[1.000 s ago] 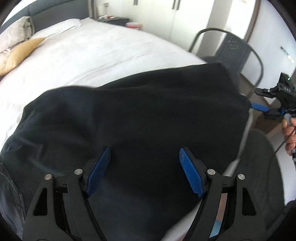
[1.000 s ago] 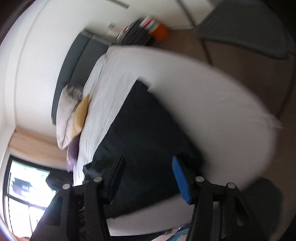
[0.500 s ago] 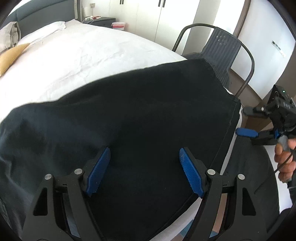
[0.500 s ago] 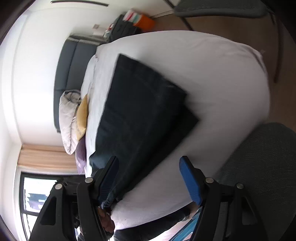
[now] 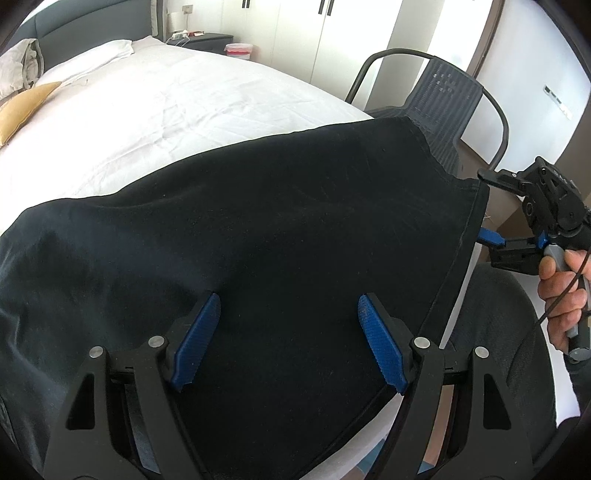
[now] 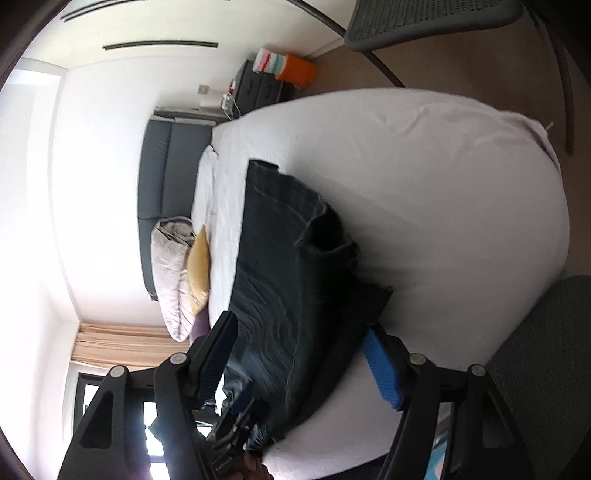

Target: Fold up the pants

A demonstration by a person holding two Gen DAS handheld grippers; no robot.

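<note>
With my left gripper (image 5: pixel 288 343) and right gripper (image 6: pixel 303 363) both spread and holding nothing, the pants (image 5: pixel 258 240) lie doubled along the bed's (image 5: pixel 184 103) near edge, further folds apparently remaining.

No readable txt, labels or nos. anywhere.

Right gripper (image 6: pixel 301 363): blue pads spread apart, straddling the near edge of the dark pants (image 6: pixel 291 280), no grip visible. Pants lie on the white bed (image 6: pixel 443 206), top layer buckled at centre. Left gripper (image 6: pixel 236 424) at 6 o'clock. Pillows (image 6: pixel 177 273) at 9 o'clock. Grey chair (image 6: pixel 424 18) at 1 o'clock.
</note>
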